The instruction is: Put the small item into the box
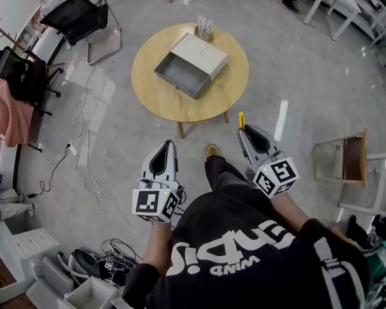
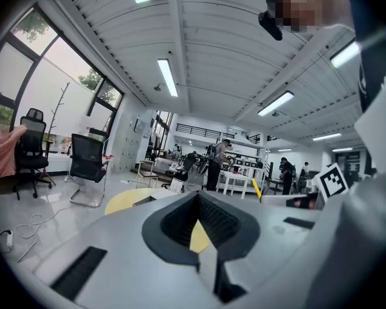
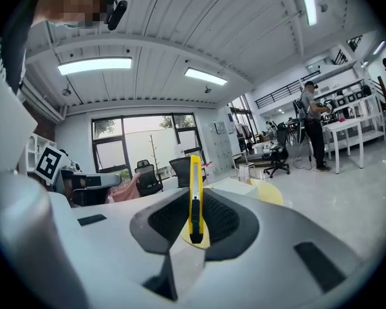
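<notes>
A grey and white box (image 1: pixel 192 65) with its drawer pulled open toward the left sits on a round wooden table (image 1: pixel 156 98), well ahead of me. My right gripper (image 1: pixel 243 131) is shut on a yellow utility knife (image 1: pixel 241 119), held short of the table's near edge. In the right gripper view the knife (image 3: pixel 194 195) stands upright between the pads (image 3: pixel 222 221), with the table (image 3: pixel 273 192) far behind. My left gripper (image 1: pixel 169 145) is shut on nothing and hangs level with the right. The left gripper view shows the table (image 2: pixel 124 200) in the distance.
A small card stand (image 1: pixel 204 28) is at the table's far edge. A black chair (image 1: pixel 83 15) stands at the far left and a wooden chair (image 1: pixel 347 159) to the right. Cables (image 1: pixel 77 153) trail over the floor, and storage bins (image 1: pixel 83 291) sit by my left side.
</notes>
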### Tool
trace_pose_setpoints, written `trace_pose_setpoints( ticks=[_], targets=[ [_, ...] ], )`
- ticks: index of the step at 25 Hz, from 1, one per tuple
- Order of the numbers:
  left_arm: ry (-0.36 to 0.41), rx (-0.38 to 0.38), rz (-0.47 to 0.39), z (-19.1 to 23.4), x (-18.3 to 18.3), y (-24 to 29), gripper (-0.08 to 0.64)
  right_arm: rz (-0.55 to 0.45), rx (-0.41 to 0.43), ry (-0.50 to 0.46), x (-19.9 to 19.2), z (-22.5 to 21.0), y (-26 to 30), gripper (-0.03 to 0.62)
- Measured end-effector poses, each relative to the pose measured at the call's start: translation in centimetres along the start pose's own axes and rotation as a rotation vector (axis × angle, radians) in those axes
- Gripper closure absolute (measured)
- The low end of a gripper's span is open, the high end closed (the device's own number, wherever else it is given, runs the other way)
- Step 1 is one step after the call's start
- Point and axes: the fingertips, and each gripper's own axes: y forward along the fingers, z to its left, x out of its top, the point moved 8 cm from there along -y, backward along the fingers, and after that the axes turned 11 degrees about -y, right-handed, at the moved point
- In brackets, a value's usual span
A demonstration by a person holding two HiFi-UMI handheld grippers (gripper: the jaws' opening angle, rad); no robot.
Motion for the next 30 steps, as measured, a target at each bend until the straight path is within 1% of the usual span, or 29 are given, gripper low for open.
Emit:
trace_pose_setpoints(
  ticks=[8, 12, 15, 19, 24, 30],
  targets=[
    [-0.014, 0.045, -0.024, 2.9, 3.7, 6.6, 0.551, 0.013, 0.062, -0.027, 3.0, -3.8, 7.6, 0.537],
    [-0.014, 0.074, -0.039, 4.0, 5.6, 9.8, 0.551, 0.007, 0.107, -0.034, 4.8, -6.1, 11.6, 0.537],
    [-0.012, 0.102, -0.048, 5.0, 6.5, 11.7, 0.551, 0.007, 0.143, -0.038, 5.3, -7.3, 14.6, 0.537],
    [-0.015, 0.137, -0.059, 6.3, 7.4, 14.0, 0.551, 0.006, 0.188, -0.029, 5.9, -8.4, 17.9, 0.537],
    [-0.015, 0.162, -0.076, 7.2, 8.4, 16.3, 0.551, 0.001, 0.228, -0.021, 6.6, -9.4, 21.3, 0.537],
    [-0.014, 0.177, -0.072, 8.9, 9.6, 17.4, 0.551, 0.006, 0.250, 0.001, 6.9, -9.4, 24.3, 0.537]
  ],
)
